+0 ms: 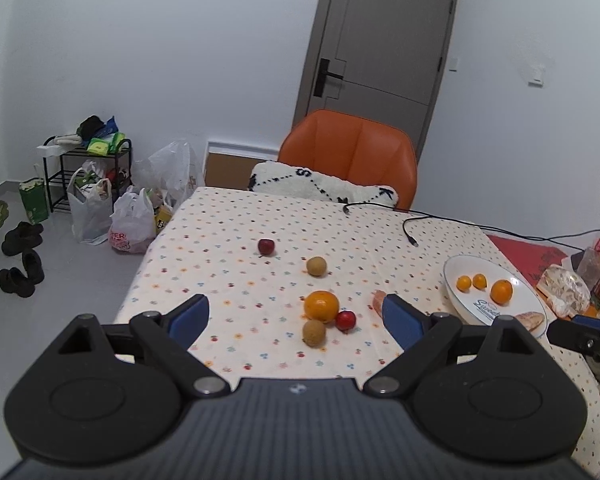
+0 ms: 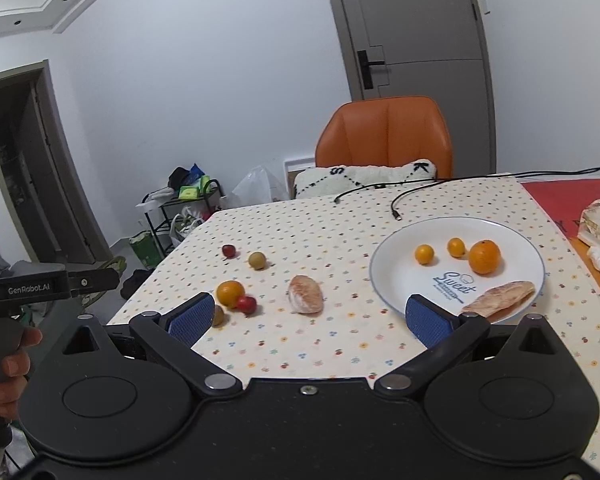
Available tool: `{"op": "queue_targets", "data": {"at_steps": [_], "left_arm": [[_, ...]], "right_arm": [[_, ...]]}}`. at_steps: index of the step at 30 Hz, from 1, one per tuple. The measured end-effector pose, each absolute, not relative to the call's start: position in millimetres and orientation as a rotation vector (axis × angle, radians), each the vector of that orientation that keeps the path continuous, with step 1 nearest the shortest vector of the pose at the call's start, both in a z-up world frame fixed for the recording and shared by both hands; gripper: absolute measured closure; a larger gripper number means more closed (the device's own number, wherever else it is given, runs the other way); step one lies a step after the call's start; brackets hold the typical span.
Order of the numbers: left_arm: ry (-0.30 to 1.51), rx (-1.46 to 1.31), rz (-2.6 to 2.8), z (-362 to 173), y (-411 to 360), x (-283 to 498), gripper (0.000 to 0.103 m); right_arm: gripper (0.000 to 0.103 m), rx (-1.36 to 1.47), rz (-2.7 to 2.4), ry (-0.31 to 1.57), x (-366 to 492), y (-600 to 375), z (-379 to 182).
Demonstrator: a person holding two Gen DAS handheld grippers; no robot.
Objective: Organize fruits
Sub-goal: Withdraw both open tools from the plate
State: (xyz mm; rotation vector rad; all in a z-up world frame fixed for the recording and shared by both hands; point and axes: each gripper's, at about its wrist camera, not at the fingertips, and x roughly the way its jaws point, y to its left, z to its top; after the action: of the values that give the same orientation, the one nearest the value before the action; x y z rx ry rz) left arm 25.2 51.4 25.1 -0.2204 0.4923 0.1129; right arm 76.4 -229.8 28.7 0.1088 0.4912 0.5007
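Our left gripper (image 1: 296, 316) released above loose orange (image 1: 321, 305), our right gripper (image 2: 310, 314) released, empty, near plate (image 2: 392, 280)

Bench under matt printed cotton-like cloth (image 2: 340, 344); glossy white ceramic plate (image 2: 396, 280); smooth-skinned orange fruit (image 2: 484, 257); peeled, fibrous citrus piece (image 2: 306, 294); gripper fingers with ribbed blue pads (image 2: 426, 320).

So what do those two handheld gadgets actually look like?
Each tool is a black plastic body with two round discs, silver pivot pins and angular black arms ending in blue textured pads. The left tool seen from the side shows white "GenRobot.AI" lettering and a black pistol-style handle.
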Motion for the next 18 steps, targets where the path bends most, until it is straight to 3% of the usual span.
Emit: {"op": "queue_targets", "data": {"at_steps": [18], "left_arm": [[0.521,-0.235,0.151,3.0,74.8,20.4,0.010]], "right_arm": [[0.000,0.133,0.544,0.532,79.1,-213.2,16.7]]}}
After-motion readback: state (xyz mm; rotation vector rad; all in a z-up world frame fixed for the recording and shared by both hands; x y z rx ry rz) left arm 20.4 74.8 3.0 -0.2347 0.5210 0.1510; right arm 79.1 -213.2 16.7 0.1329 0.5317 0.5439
